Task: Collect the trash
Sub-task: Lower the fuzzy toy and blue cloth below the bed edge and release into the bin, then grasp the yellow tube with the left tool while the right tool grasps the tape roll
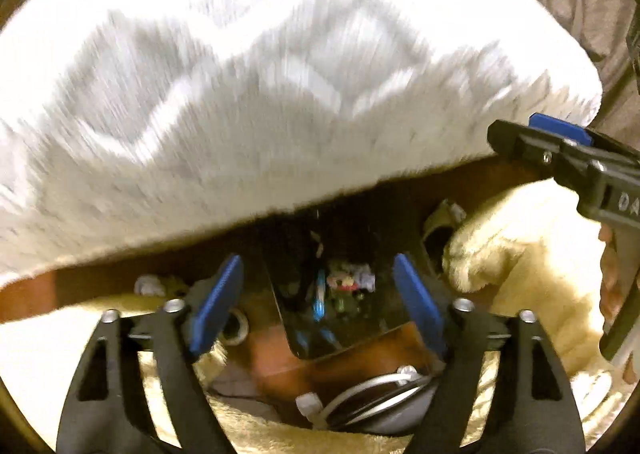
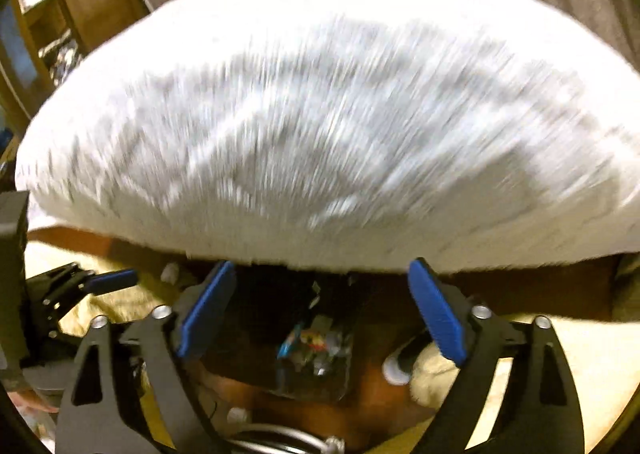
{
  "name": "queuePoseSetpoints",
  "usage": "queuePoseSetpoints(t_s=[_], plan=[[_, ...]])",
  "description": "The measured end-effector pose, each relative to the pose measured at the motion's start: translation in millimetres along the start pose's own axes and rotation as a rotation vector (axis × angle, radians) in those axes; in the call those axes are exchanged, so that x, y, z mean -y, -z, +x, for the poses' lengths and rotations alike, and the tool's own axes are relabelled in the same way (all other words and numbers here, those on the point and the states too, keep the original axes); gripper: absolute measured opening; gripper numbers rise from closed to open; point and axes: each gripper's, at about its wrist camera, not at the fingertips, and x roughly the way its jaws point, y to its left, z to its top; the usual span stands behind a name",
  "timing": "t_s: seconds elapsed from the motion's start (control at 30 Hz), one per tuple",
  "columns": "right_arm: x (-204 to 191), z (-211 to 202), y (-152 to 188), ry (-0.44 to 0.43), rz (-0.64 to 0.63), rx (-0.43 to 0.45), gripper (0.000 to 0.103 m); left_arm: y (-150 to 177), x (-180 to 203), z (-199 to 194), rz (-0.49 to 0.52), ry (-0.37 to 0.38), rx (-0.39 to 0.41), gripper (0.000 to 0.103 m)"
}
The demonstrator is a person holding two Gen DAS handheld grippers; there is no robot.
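Both grippers gape wide, holding nothing: the left gripper [image 1: 318,302] and right gripper [image 2: 320,310] each frame a dark bin [image 1: 340,338] of trash [image 1: 350,280] below a white rug [image 1: 256,74].

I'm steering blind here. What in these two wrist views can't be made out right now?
- Bed cover: motion-blurred in both views, pattern unreadable.
- Black bin: its far part is dark under the bed edge; the small colourful scraps inside can't be identified.
- White cable: cut off by the left view's bottom edge and the left gripper.
- Right gripper: open, nothing between its fingers; the bin contents below are blurred.
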Motion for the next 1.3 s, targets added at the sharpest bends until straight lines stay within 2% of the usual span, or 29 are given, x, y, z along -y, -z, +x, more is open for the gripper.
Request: queuePoseSetpoints(t_s=[0.07, 0.1, 0.13, 0.2, 0.37, 0.63, 0.73, 0.93, 1.07, 1.17, 1.3], plan=[[3, -24, -17, 0.038, -0.006, 0.086, 0.100, -12, 1, -24, 0.021, -0.016, 0.072, 0.092], [7, -30, -27, 0.055, -0.007, 0.119, 0.100, -23, 4, -36, 0.028, -0.026, 0.102, 0.094], [11, -42, -40, 0.076, -0.007, 0.167, 0.100, -33, 3, -49, 0.037, -0.040, 0.145, 0.095], [19, -50, -54, 0.090, -0.002, 0.206, 0.100, -48, -1, -63, 0.043, -0.045, 0.188, 0.095], [23, -48, -105, 0.121, -0.002, 0.269, 0.100, -101, -10, -74, 0.039, -0.092, 0.242, 0.095], [16, 3, -157, 0.116, -0.009, 0.230, 0.100, -173, -30, -50, -0.001, -0.094, 0.260, 0.095], [17, 28, -181, 0.105, -0.002, 0.199, 0.100, -190, -38, -38, -0.009, -0.075, 0.251, 0.095], [18, 65, -215, 0.087, 0.013, 0.156, 0.099, -227, -43, -14, 0.016, -0.097, 0.239, 0.095], [21, 87, -234, 0.071, 0.034, 0.133, 0.099, -238, -42, -3, 0.033, -0.090, 0.237, 0.094], [21, 98, -248, 0.031, 0.054, 0.122, 0.091, -246, -41, 6, 0.038, -0.083, 0.234, 0.091], [14, 112, -262, 0.011, 0.027, 0.098, 0.072, -256, -34, 10, 0.061, -0.069, 0.246, 0.082]])
